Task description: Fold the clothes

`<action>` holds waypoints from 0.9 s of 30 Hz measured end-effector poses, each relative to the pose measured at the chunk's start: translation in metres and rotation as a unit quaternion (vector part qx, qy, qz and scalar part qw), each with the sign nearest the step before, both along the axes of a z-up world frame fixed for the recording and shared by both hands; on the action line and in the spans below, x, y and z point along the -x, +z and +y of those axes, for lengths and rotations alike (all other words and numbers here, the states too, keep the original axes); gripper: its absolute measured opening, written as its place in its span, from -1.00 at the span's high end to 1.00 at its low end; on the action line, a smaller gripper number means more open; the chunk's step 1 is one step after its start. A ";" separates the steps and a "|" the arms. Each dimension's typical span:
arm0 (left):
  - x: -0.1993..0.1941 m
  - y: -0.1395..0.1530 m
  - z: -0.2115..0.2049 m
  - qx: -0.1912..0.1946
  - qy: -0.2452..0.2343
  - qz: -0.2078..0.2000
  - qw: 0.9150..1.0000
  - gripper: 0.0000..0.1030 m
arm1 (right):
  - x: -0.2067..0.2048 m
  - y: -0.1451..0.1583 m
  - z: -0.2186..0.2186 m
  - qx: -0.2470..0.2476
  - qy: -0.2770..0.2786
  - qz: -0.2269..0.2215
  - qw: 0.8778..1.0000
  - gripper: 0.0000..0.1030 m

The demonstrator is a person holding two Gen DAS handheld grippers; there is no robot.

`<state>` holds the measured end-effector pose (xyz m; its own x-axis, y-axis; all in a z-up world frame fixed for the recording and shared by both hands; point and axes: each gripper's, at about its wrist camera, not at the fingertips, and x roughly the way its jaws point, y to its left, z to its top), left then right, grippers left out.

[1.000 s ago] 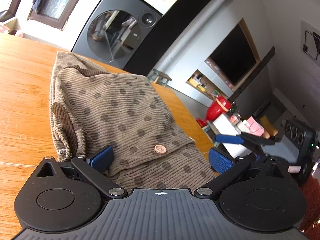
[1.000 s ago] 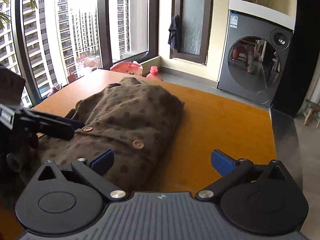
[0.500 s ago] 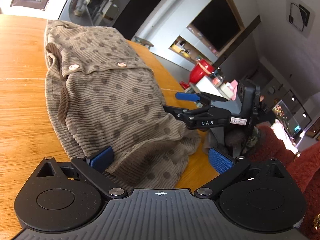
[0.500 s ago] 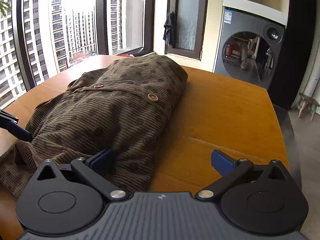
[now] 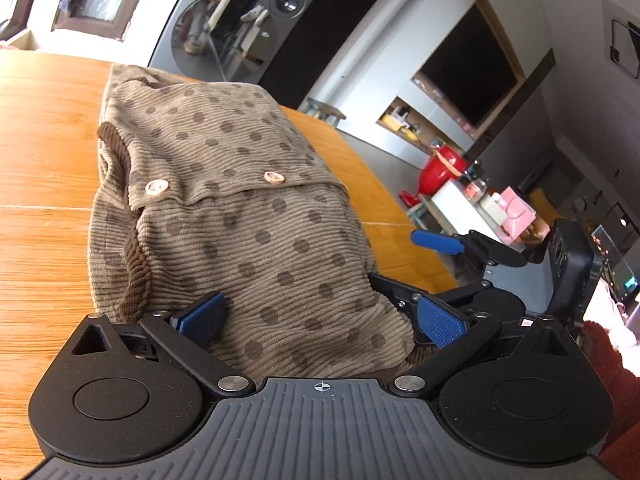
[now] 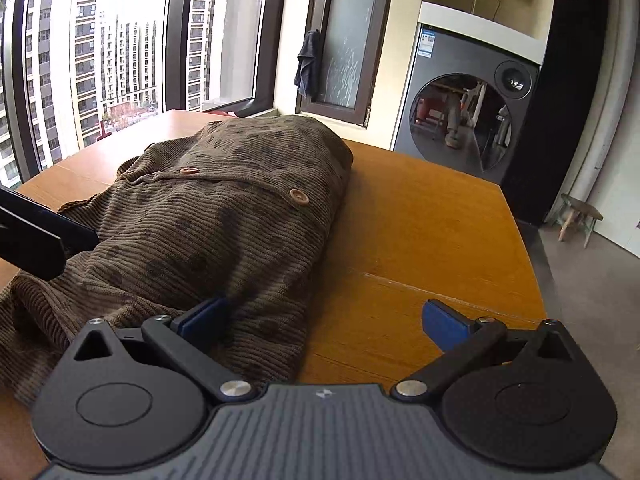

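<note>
**Folded Garment on Table, Both Grippers at Its Near Edge**

The wooden table (image 6: 420, 220) carries a brown corduroy garment (image 5: 240, 208) with dark dots, lying in a rounded bundle across its middle. Two wooden buttons (image 5: 274, 177) sit along a flap seam on its upper face.

The left gripper (image 5: 320, 320) is spread wide, with the near end of the garment bulging between its blue pads (image 5: 440, 326); the left pad presses against the fabric. The right gripper (image 6: 324, 320) is likewise spread, its left pad touching the garment's near edge, its right pad over bare wood.

View differences: only the left wrist view shows the right gripper from outside, beside the garment's right edge, plus a television (image 5: 468, 76). Only the right wrist view shows the windows (image 6: 120, 60) and the garment's loose left-hand folds. Both views show the washing machine (image 6: 468, 104).
</note>
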<state>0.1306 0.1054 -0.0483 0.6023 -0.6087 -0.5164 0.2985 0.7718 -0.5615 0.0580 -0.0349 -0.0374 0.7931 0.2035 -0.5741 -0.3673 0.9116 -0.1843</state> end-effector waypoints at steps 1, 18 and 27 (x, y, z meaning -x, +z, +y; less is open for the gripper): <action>-0.001 -0.003 0.005 0.013 0.002 0.005 1.000 -1.00 | 0.003 0.001 0.001 0.007 0.004 -0.009 1.000 -1.00; 0.018 0.011 0.026 -0.004 0.000 -0.023 1.000 -1.00 | 0.071 0.007 0.061 0.107 0.315 0.015 0.943 -1.00; 0.095 0.044 -0.001 -0.224 -0.091 -0.138 0.960 -1.00 | 0.012 0.009 0.054 -0.056 0.219 0.145 0.963 -0.87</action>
